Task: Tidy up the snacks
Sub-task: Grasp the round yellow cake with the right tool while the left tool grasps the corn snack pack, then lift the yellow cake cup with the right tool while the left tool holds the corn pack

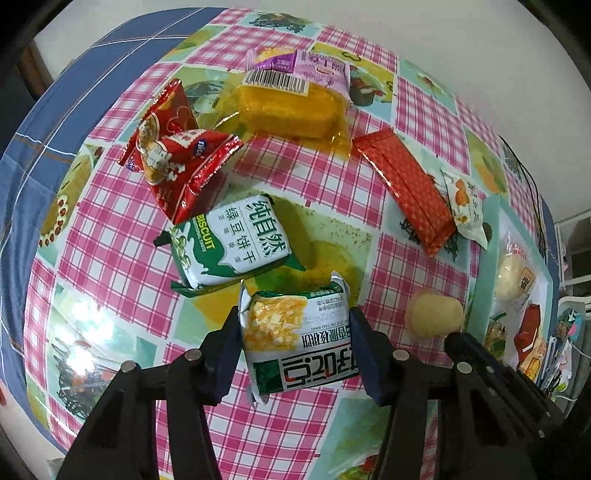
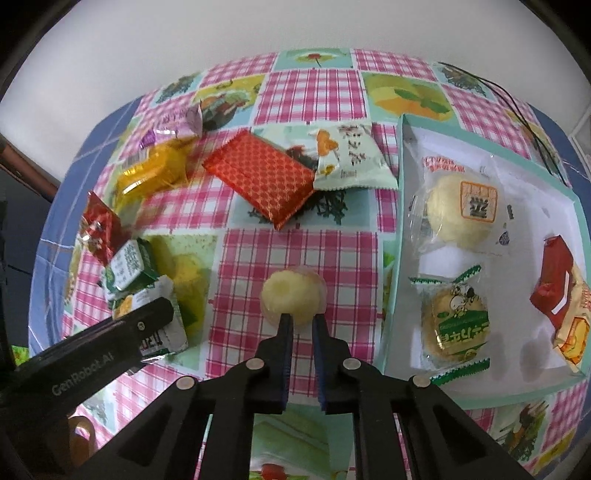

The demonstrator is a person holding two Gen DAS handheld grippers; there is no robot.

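On my surface (image 2: 295, 258) the loose snacks lie to the left, with the tray (image 2: 400, 221) at the right. Inside it I see a bun (image 2: 458, 210) behind a biscuit pack (image 2: 456, 328), and another packet (image 2: 557, 295) to their right.

This looks like a room in a home. A table wears a glossy oilcloth (image 1: 110, 236) of pink gingham squares and printed fruit and salad pictures, the kind spread over a family dining table. Beside it lies blue checked bedding (image 1: 22, 192) (a quilt or a sheet, hard to tell which). A plain white wall (image 2: 295, 26) stands behind, and individually wrapped shop-bought snacks (image 1: 229, 243) lie scattered over the cloth.
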